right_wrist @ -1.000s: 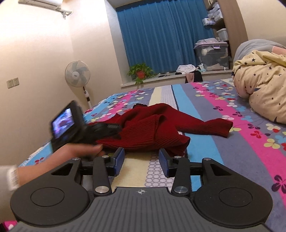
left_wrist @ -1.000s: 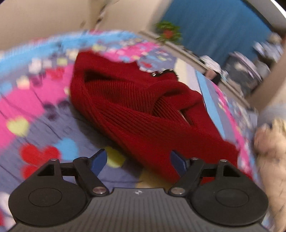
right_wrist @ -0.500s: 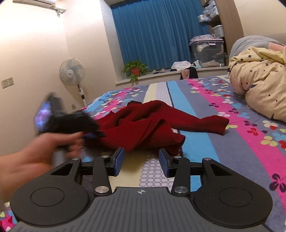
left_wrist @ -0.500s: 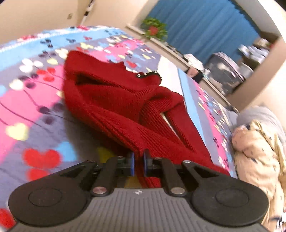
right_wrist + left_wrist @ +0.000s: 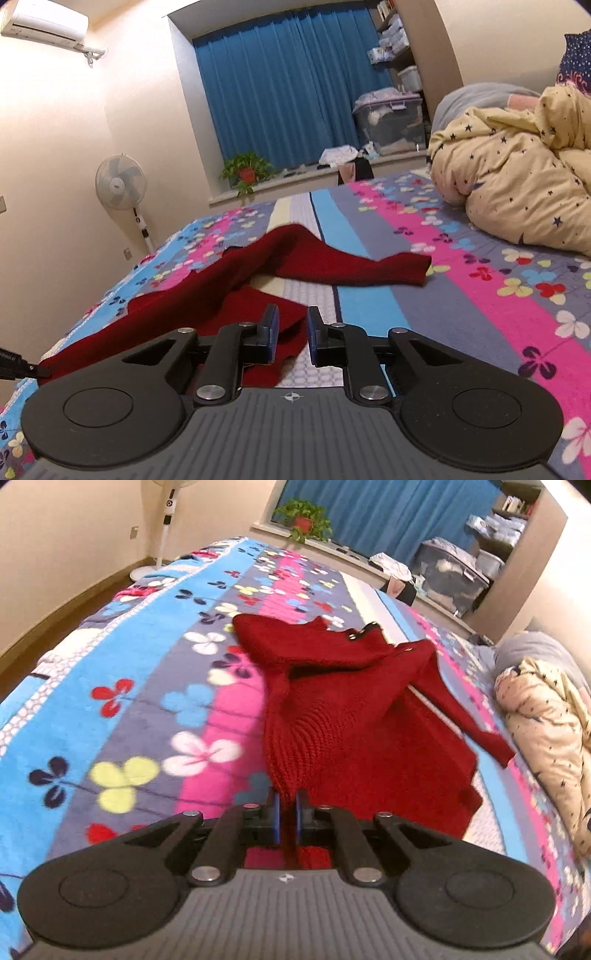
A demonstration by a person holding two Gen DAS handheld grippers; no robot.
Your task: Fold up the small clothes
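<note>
Jaws pinching red ribbed sweater, rumpled

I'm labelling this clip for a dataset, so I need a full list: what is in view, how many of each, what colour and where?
sweater: one, dark red knit, spread crumpled on the bed.
bedspread: one, striped blue, pink and grey with flowers, under the sweater.
quilt: one, cream with dark stars, bunched at the bed's right side.
curtain: one, blue, across the window.
potted plant: one, green in a red pot, on the sill.
standing fan: one, white, by the left wall.
air conditioner: one, white, high on the wall.
storage box: one, clear, lilac lid, on the sill.
left gripper: one, black, blue pads, shut on the sweater's edge.
right gripper: one, black, jaws just been closing, a gap remains, sweater corner between.
</note>
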